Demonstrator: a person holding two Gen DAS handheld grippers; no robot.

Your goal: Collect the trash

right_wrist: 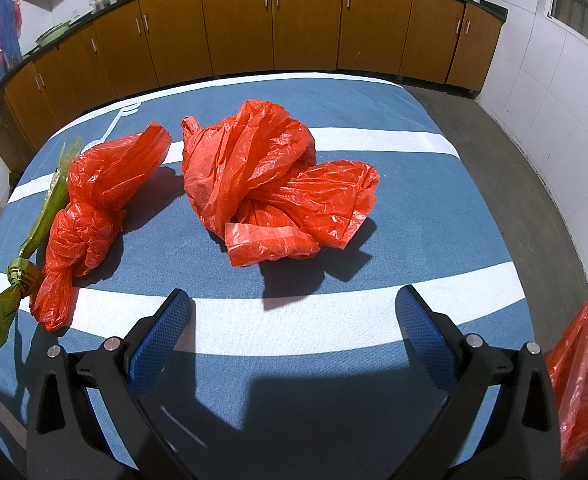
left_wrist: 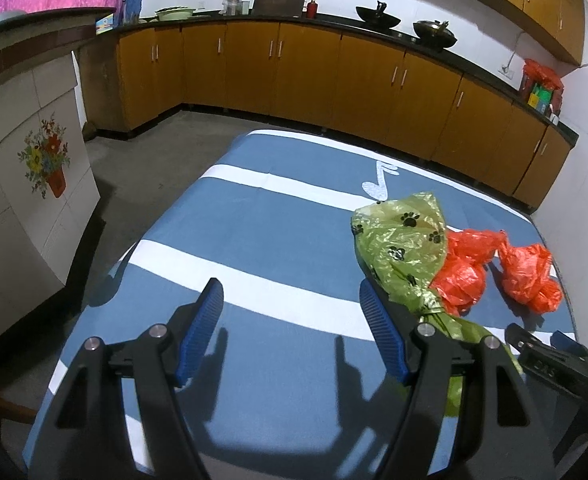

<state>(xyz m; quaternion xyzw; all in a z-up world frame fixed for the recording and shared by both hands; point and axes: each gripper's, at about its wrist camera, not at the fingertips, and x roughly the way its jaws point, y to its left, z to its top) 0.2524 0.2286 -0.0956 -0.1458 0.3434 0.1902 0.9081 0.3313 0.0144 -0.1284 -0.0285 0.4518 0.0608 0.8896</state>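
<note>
Collected: nothing seen gathered yet; another red bag (right_wrist: 586,376) at the right edge, role unclear.
Left: green bag (left_wrist: 402,248), knotted red bag (right_wrist: 90,204), loose red bag (right_wrist: 278,184) on the blue cloth (right_wrist: 414,216).
Left gripper (left_wrist: 292,332): fingers wide, empty, beside the green bag.
Right gripper (right_wrist: 294,336): fingers wide, empty, near the loose red bag.

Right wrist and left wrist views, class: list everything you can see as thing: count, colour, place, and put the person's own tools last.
Green bag: one, green with black paw prints, knotted, on the table beside the red bags.
Knotted red bag: one, red, next to the green bag.
Loose red bag: one, red, crumpled, mid-table ahead of the right claw.
Red plastic: one piece, red, at the right view's right edge.
Tablecloth: one, blue with white stripes, covering the table.
Cabinets: one row, orange-brown, under a dark counter.
Woks: two, black, on the counter.
Left claw: one, black with blue pads, open, empty.
Right claw: one, black with blue pads, open, empty.
</note>
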